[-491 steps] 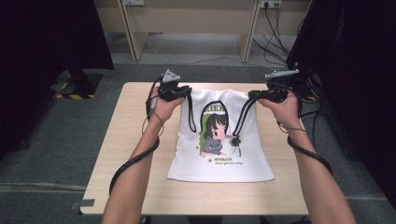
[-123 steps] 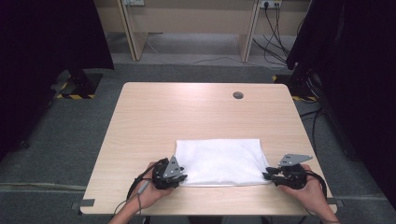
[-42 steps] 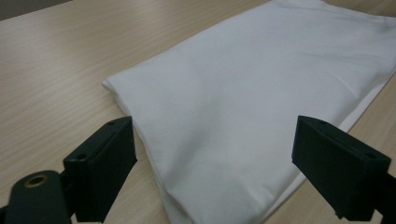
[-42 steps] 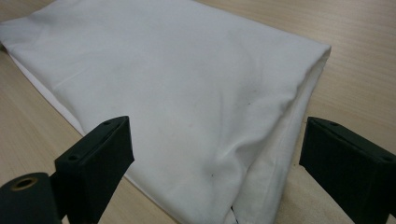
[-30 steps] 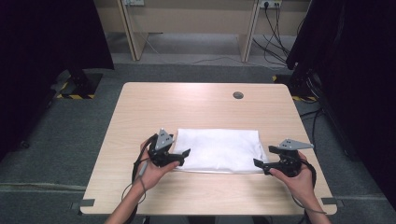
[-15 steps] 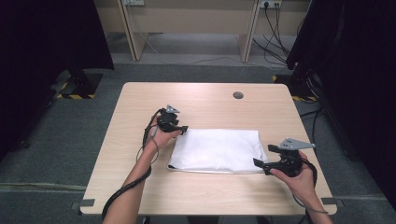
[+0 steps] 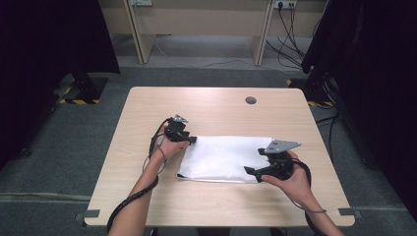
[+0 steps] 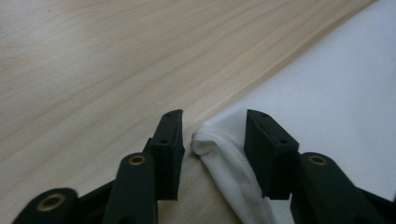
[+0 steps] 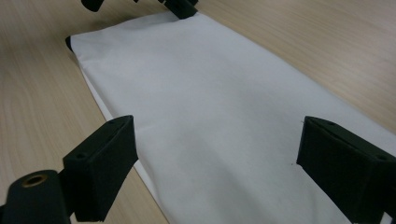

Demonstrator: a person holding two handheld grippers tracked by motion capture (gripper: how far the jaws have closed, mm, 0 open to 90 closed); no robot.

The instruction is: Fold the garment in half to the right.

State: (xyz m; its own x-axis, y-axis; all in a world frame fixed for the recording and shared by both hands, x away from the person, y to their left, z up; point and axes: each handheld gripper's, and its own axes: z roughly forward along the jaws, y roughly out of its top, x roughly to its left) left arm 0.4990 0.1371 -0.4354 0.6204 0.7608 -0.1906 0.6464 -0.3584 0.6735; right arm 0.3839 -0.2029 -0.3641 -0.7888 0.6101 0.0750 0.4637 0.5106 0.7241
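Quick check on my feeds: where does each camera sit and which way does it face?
High view: above the near side, looking down at the table; forearms, both tongs.
Left gripper view: on the left tongs, facing the folded cloth's corner.
Right gripper view: on the right tongs, open, looking across the cloth.
All three share the cloth.

1. Left gripper [image 8: 212, 140]: two black jaws rise from the bottom edge, partly apart; they have just been closing.
2. White folded cloth [image 8: 336, 107] covers the right side; its bunched corner sits between the jaws, near the right pad, contact unclear.
3. Light wooden table [image 8: 93, 60] fills the left and top.
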